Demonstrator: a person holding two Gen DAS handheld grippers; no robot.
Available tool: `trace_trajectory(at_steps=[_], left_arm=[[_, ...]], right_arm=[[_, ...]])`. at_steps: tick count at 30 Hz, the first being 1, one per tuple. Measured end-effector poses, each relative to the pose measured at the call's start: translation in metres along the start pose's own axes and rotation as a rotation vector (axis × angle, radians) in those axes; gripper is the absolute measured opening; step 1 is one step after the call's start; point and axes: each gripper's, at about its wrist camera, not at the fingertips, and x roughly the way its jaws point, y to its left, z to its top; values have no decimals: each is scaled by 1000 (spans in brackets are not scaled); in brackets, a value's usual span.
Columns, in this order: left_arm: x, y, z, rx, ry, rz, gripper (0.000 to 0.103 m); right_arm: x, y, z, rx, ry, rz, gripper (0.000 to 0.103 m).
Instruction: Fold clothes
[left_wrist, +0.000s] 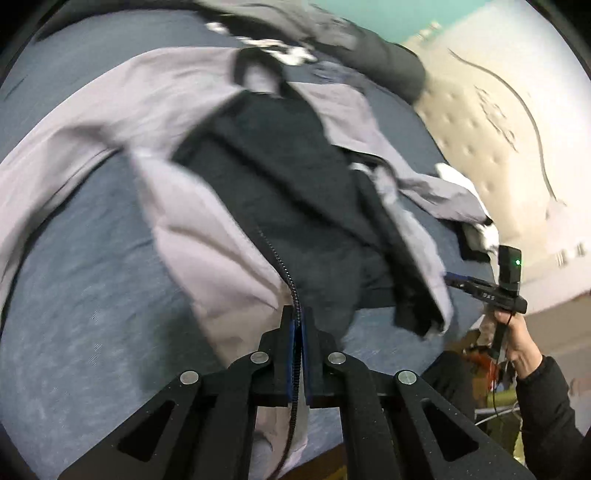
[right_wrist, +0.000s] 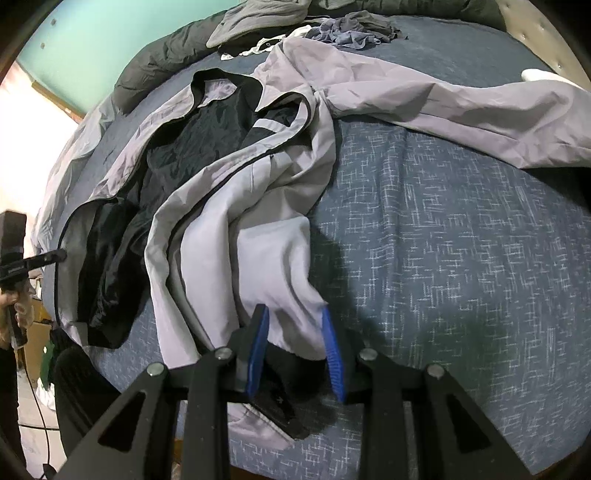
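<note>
Left wrist view: 1 grey jacket (left_wrist: 192, 229) with a black lining (left_wrist: 280, 192) lies opened out on 1 bed (left_wrist: 74, 280) covered in blue patterned fabric. The left tool (left_wrist: 297, 328) has its blue pads pressed together on the jacket's zipper edge (left_wrist: 291, 284), at the jacket's hem nearest the camera. The picture is blurred.

Right wrist view shows the same jacket (right_wrist: 229, 192) with the right tool (right_wrist: 295, 347) at its other hem corner; the 2 blue pads (right_wrist: 258, 350) stand apart with a fold of pale grey cloth between them, and whether they press on it cannot be told. 1 sleeve (right_wrist: 461, 110) stretches away to the right of the jacket body, across the bed (right_wrist: 461, 258). Beyond the jacket's collar lies a heap of other clothes (right_wrist: 351, 29), too bunched to count, and 1 dark quilt (right_wrist: 159, 62).

Right of the jacket body, below the sleeve, a broad stretch of bed lies bare up to its near edge. Left of the jacket the bed's edge falls away close by, where the left tool (right_wrist: 48, 256) and a hand (right_wrist: 16, 306) show.
</note>
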Motion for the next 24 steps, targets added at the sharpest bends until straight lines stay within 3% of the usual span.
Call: trace_trajectory(at_steps=[9, 13, 15, 16, 17, 19, 24], left_arm=[[84, -47, 55, 22, 32, -81, 3], [112, -48, 55, 23, 104, -53, 9], [110, -46, 54, 12, 97, -69, 22], [103, -45, 55, 2, 83, -82, 37], [94, -43, 55, -5, 61, -93, 44], [75, -41, 57, -14, 22, -108, 44], [22, -24, 54, -26, -55, -47, 45]], right_arm=[[-5, -1, 0, -4, -8, 18, 30], [-3, -7, 2, 10, -8, 19, 30], [-3, -9, 3, 13, -15, 27, 30], [-3, -10, 3, 14, -15, 27, 30], [-2, -11, 3, 15, -15, 27, 30], [-1, -12, 3, 17, -15, 26, 30], [-2, -12, 2, 25, -21, 29, 30]])
